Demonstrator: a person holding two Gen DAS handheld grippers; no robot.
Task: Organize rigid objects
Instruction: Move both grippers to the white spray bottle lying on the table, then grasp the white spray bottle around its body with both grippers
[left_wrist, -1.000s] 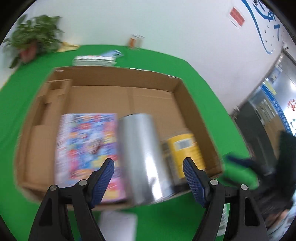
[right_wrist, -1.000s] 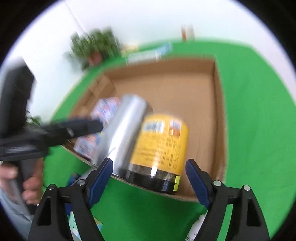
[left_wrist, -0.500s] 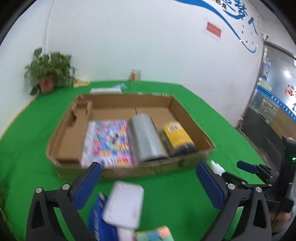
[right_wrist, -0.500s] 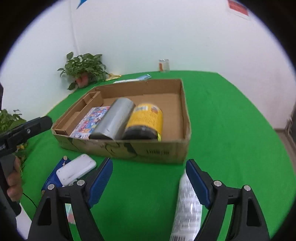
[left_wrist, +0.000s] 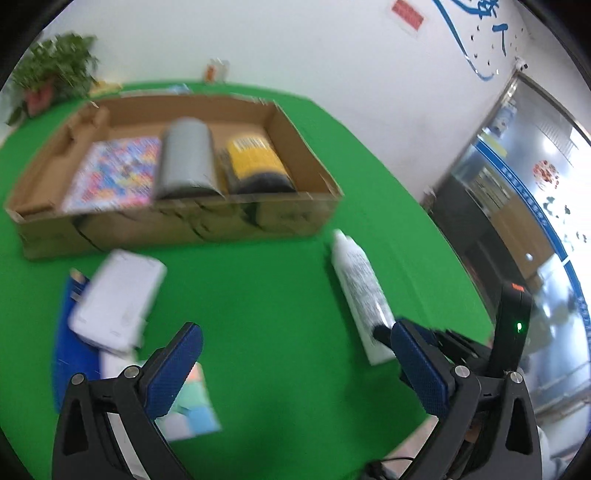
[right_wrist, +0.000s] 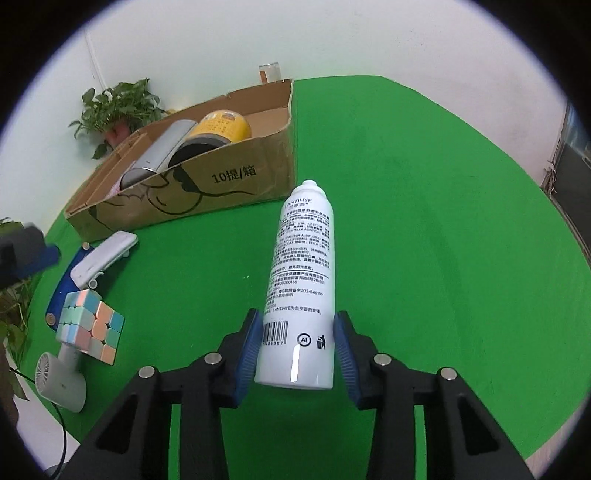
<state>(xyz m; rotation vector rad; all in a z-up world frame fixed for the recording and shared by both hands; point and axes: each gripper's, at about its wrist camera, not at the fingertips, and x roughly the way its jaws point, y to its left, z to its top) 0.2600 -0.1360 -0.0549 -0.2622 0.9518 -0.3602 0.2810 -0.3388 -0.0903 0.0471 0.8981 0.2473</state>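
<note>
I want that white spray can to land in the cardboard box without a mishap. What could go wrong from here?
1. The right claw grips the white spray can only near its base, so the long lying body may swing or slip when lifted.
2. The brown cardboard box already holds a silver cylinder and a yellow-labelled jar on its near side; the can could knock them.
3. The box's near wall stands between can and free floor; a low carry might catch it.
</note>
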